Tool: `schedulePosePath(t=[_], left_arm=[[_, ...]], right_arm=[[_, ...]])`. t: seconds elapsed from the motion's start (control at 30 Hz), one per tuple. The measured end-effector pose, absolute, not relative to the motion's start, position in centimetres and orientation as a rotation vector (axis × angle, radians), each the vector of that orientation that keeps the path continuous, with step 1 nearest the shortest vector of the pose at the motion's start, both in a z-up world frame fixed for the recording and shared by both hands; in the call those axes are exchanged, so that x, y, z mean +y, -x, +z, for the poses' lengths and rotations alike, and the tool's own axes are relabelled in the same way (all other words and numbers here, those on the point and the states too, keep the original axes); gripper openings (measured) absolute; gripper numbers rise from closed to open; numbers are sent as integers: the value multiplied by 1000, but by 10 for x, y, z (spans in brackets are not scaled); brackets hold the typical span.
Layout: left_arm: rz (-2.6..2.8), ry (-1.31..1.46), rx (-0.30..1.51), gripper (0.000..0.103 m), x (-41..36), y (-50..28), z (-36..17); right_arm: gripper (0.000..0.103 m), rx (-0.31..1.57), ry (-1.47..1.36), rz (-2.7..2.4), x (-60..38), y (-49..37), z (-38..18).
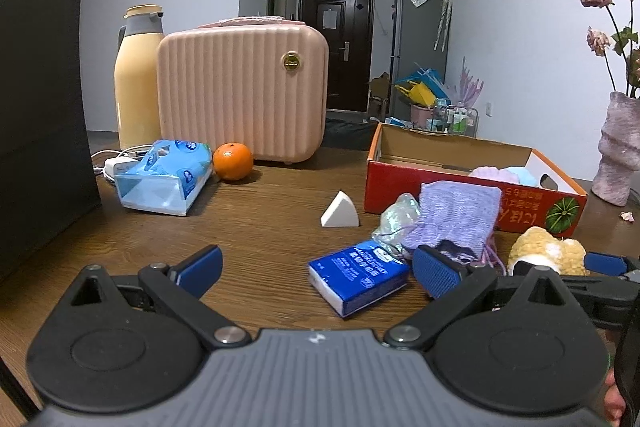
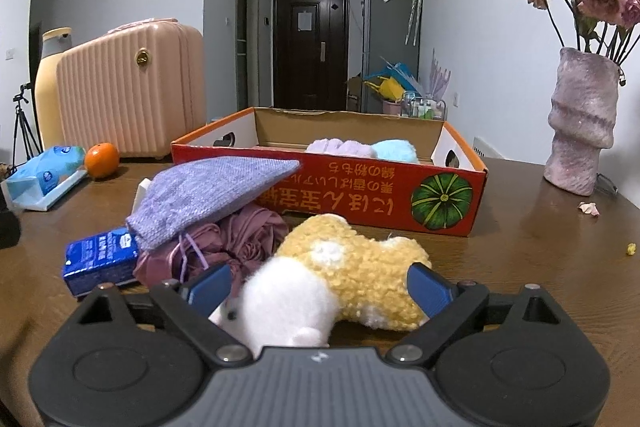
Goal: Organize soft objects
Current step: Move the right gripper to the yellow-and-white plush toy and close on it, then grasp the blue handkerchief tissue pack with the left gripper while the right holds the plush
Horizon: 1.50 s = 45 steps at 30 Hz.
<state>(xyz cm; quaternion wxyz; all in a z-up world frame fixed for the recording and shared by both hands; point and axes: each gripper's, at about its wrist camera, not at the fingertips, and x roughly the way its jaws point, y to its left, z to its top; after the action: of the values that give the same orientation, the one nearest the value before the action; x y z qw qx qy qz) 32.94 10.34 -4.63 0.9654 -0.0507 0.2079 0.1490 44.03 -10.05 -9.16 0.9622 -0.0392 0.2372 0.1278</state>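
A yellow and white plush toy [image 2: 352,267] lies on the wooden table in front of a red cardboard box [image 2: 360,187]. My right gripper [image 2: 320,287] stands open around the toy, its blue pads at the fuzz on either side with no squeeze showing. Inside the box lie a lilac soft item [image 2: 340,148] and a light blue one [image 2: 396,149]. A purple knit pouch [image 2: 208,195] rests on a mauve cloth [image 2: 248,235]. My left gripper [image 1: 318,271] is open, and a blue tissue pack [image 1: 358,279] sits between its fingers, untouched. The pouch [image 1: 456,215] and plush toy [image 1: 548,255] lie to its right.
A pink ribbed case [image 1: 240,91], a yellow thermos [image 1: 134,83], an orange [image 1: 233,161] and a large tissue pack [image 1: 164,177] stand at the back left. A white wedge sponge [image 1: 340,215] lies mid-table. A black bag [image 1: 40,107] rises at the left, a vase of roses [image 2: 580,123] at the right.
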Motion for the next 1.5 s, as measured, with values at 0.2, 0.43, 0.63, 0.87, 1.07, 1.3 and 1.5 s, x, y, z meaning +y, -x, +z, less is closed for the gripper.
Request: schedulePosePath(t=[0.2,0.43,0.63,0.87,1.07,1.3,1.5], left_arm=[[305,108,429,103,109,-330,-48],[300,116,443,103,110,-331,-50],[298,122,453,103,110,-331,-51],[295,123,458,103,109,-332,-52],[297,131,465,103,111,-333,-53],[305,129,479,103,114,-338,-56],[297,62,513,103,113,-357,-67]], right_arm=[[91,497,101,247,-97,-450,-94],[84,535,84,260,-100,-453,-98],[65,573,57,289,-103,-457,-100],[48,574,42,295,-104,-455,-101],[47,537,36,286,-107,-450,-98],[47,491,31,269,-115,-447,-92],[47,464,35,259,-128,-449,-89]])
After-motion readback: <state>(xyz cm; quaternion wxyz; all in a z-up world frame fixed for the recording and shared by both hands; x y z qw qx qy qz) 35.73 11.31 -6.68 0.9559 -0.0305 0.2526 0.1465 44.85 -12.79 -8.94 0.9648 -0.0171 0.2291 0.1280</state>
